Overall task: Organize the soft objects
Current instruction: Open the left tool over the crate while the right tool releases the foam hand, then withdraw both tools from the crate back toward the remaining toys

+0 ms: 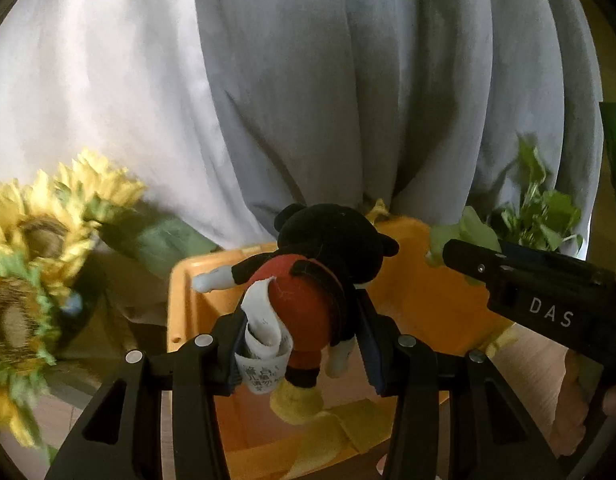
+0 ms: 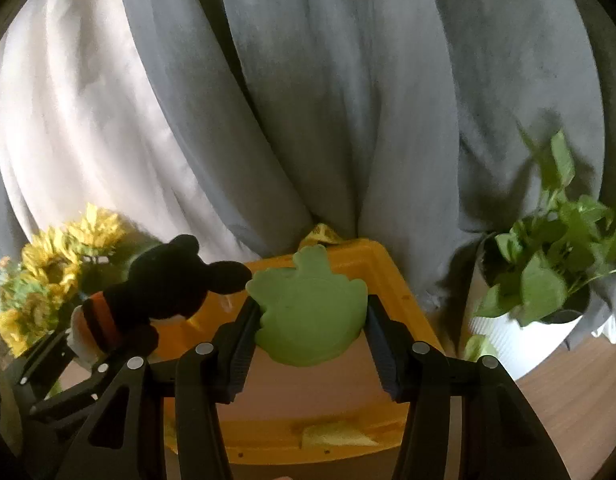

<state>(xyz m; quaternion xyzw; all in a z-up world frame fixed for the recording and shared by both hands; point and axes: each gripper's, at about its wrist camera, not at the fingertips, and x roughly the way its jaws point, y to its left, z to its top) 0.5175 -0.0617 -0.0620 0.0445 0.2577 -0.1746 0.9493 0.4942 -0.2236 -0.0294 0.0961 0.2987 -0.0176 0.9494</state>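
Note:
My left gripper (image 1: 300, 344) is shut on a Mickey Mouse plush (image 1: 319, 264), black head, red shorts, white tag, held above the orange bin (image 1: 419, 304). The plush also shows at the left of the right wrist view (image 2: 168, 284). My right gripper (image 2: 308, 328) is shut on a flat green soft toy (image 2: 308, 312), held over the same orange bin (image 2: 391, 280). The right gripper's body shows at the right of the left wrist view (image 1: 539, 300). The bin's floor is partly hidden by both toys.
Yellow sunflowers (image 1: 32, 248) stand left of the bin. A potted green plant (image 2: 543, 288) in a white pot stands to its right on a wooden surface (image 2: 579, 412). Grey and white curtains (image 2: 308, 100) hang behind. Yellow cloth (image 1: 339, 432) lies at the bin's near edge.

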